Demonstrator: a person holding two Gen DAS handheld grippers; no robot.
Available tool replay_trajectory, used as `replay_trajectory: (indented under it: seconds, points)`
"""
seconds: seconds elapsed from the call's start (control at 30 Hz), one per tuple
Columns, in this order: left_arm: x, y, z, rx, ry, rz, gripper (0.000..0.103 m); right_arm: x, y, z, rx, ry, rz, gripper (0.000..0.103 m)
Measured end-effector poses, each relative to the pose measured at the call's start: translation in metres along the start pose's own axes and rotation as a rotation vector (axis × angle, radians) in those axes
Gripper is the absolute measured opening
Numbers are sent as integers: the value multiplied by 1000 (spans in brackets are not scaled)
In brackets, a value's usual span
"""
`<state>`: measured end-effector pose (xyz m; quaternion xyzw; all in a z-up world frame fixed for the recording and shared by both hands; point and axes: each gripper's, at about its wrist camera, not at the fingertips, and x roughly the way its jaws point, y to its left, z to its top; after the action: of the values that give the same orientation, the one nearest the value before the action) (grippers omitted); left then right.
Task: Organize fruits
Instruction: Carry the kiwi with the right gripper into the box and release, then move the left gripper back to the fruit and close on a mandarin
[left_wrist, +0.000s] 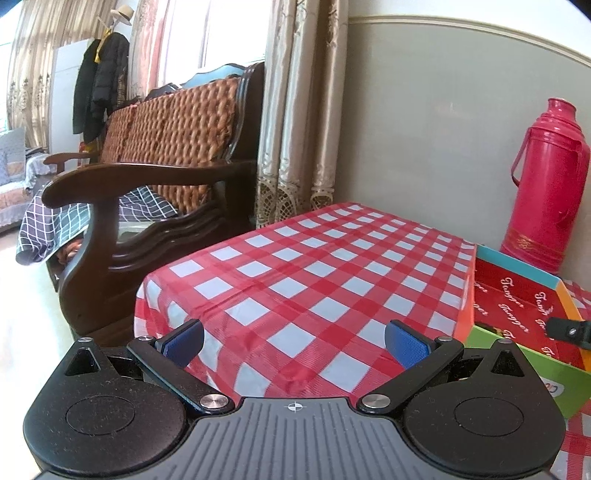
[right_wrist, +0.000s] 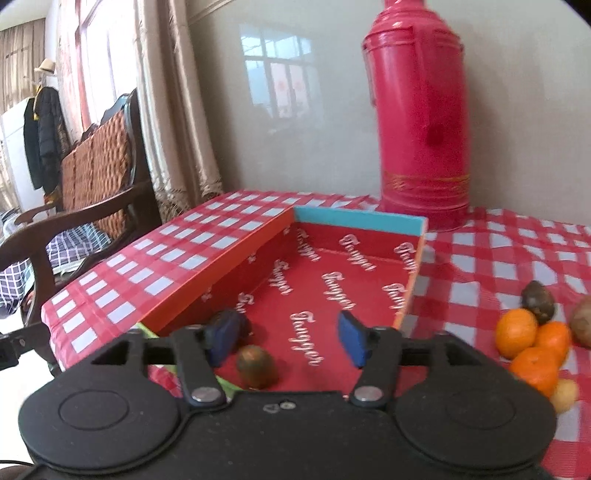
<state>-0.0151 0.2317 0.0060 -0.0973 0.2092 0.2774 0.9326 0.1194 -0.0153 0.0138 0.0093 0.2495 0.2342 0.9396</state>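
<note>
Left gripper (left_wrist: 293, 343): jaws spread wide, nothing between the ribbed blue pads (left_wrist: 404, 347). It hangs low in the frame over a raised surface draped in glossy red-and-white checked cloth (left_wrist: 314, 266), creased at the corner.

Right gripper (right_wrist: 288, 341): jaws likewise released, holding nothing, poised over the near end of a shallow cardboard box (right_wrist: 413, 291). The box has a red printed lining with white script, a turquoise far rim and an orange left wall.

One brown, fuzzy, oval kiwi (right_wrist: 256, 365) lies on the box floor at lower centre, between the open fingers but apart from both pads. A dark rounded fruit sits behind the left pad, mostly hidden.

At the right edge of the frame, on the checked cloth outside the box: three smooth oranges (right_wrist: 532, 350) clustered and touching, a dark wrinkled fruit (right_wrist: 539, 301) just above them, a small pale yellow one (right_wrist: 565, 395) below.

A tall magenta plastic thermos (right_wrist: 419, 122) stands upright behind the box.
</note>
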Motion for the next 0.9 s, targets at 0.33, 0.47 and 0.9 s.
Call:
replay_trajectory:
  seconds: [0.33, 0.47, 0.9]
  points:
    - [-15, -41, -3, 81, -21, -63, 103, -45, -48, -10, 57, -55, -136, 78]
    - [-23, -66, -5, 124, -16, -114, 103, -63, -71, -21, 87, -67, -202, 86]
    - [-53, -169, -18, 305, -13, -367, 103, -130, -144, -58, 194, -149, -518, 97]
